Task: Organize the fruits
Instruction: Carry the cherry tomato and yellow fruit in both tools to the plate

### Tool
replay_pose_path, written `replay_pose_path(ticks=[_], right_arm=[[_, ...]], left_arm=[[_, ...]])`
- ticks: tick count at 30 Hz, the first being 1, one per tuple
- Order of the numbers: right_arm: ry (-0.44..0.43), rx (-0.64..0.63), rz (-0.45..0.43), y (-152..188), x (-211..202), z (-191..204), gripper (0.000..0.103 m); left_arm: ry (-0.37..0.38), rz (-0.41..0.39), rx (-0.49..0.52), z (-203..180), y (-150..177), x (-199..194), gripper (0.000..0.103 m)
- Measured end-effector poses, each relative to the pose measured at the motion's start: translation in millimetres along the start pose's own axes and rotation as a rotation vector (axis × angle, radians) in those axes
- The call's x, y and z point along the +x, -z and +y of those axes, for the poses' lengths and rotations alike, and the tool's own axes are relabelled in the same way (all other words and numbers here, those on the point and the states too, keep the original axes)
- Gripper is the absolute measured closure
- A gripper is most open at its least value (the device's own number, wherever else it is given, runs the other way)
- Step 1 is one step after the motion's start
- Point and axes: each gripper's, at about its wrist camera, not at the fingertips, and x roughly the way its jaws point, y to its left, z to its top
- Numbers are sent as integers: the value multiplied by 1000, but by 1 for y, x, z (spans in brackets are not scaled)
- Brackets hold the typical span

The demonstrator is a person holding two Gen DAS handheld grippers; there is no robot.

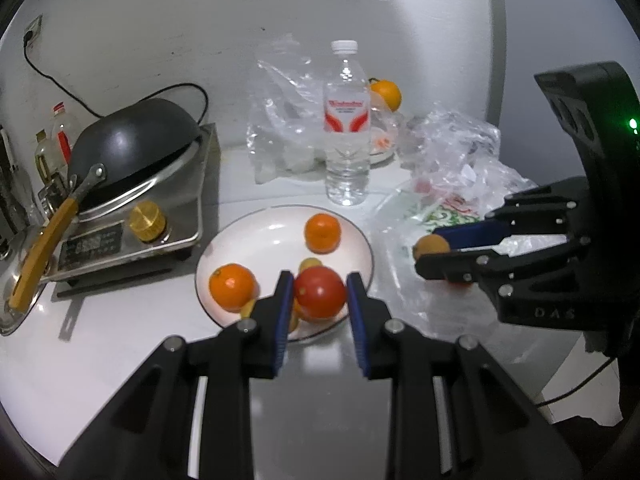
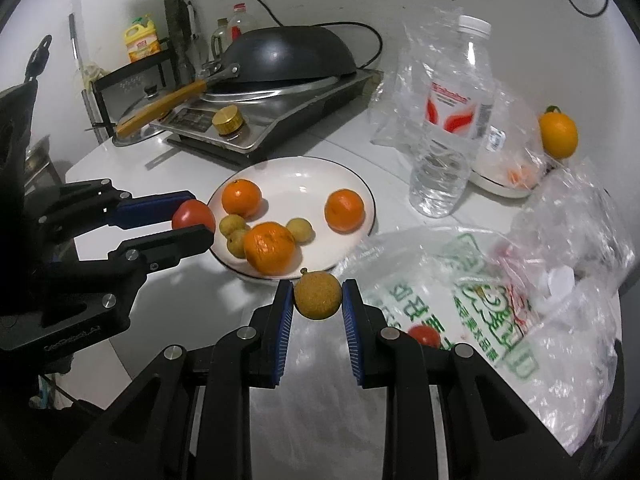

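Note:
A white plate (image 1: pixel 276 220) (image 2: pixel 304 180) holds three oranges (image 2: pixel 269 247) and three small brown longans (image 2: pixel 233 225). My left gripper (image 1: pixel 319 294) (image 2: pixel 192 220) is shut on a red tomato (image 1: pixel 320 292) (image 2: pixel 193 213), held over the plate's near-left edge. My right gripper (image 2: pixel 317 298) (image 1: pixel 428 250) is shut on a brown longan (image 2: pixel 318 295) (image 1: pixel 431 245), held just right of the plate above a printed plastic bag (image 2: pixel 460 296). Another tomato (image 2: pixel 425 335) lies under that bag.
A water bottle (image 1: pixel 346 124) (image 2: pixel 456 120) stands behind the plate among clear bags (image 1: pixel 280 116). A loose orange (image 1: pixel 386 94) (image 2: pixel 558 136) sits by a white dish (image 2: pixel 500 186). A stove with an upturned wok (image 1: pixel 132 148) (image 2: pixel 288 56) is at the left.

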Motion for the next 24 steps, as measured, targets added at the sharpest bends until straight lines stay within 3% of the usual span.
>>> replay_pose_path(ticks=[13,24], right_arm=[[-2,-16,18,-20,24,0,76],[-28,-34,47,-30,56,-1,76]], left_arm=[[-2,6,-20,31,-7,29,76],[0,63,0,41,-6,66,76]])
